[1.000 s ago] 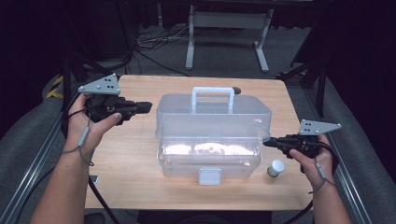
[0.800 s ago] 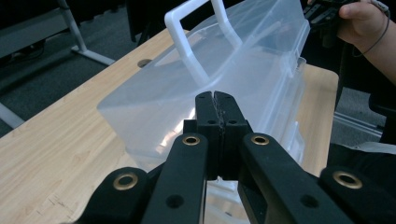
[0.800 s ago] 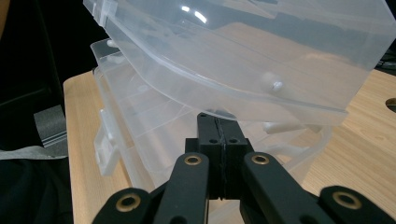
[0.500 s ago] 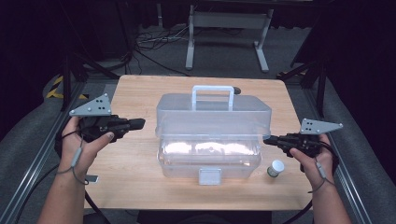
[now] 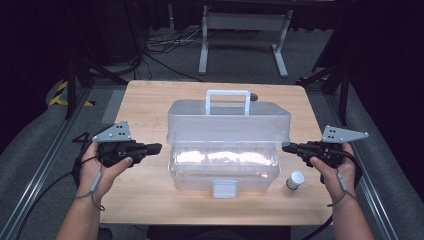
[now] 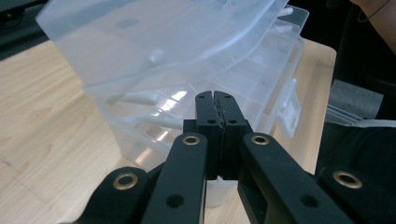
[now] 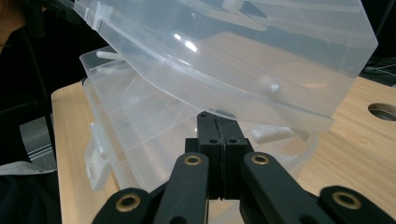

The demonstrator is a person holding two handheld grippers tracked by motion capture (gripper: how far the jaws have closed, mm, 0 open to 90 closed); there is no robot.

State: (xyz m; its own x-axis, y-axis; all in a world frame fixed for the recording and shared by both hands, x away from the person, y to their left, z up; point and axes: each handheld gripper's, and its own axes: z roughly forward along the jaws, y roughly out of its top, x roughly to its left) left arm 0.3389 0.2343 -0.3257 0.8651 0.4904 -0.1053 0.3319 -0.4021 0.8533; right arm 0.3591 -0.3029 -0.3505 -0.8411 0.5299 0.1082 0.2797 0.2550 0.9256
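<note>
Clear plastic case (image 5: 225, 150) at the centre of the wooden table (image 5: 145, 105), serving as landmark; lid (image 5: 227, 122) raised and tilted back, white carry handle (image 5: 227, 100) upright on top, white latch (image 5: 224, 188) on the near wall facing the person. Shallow tray level with divided compartments visible under the lifted lid in the left gripper view (image 6: 224, 88) and in the right gripper view (image 7: 154, 126).

Left gripper (image 5: 156, 148) just beside the left end of the case, level with the gap below the lid, pointing toward it; jaws pressed together with nothing between them, tips (image 6: 215, 95) close to the case wall, contact not certain. Left hand (image 5: 100, 165) wrapped around the body, grey three-cornered plate (image 5: 114, 133) on top.

Right gripper (image 5: 288, 148) at the right end of the case, likewise pointing inward; jaws together and empty, tips (image 7: 216, 116) directly beneath the overhanging lid edge, touching or nearly so. Right hand (image 5: 332, 167) behind it, grey plate (image 5: 342, 134) above.

Small white-capped bottle (image 5: 296, 180) upright on the table, just off the near right corner of the case, below the right gripper. Dark round hole (image 7: 384, 110) in the tabletop behind the case on the right gripper's side.
</note>
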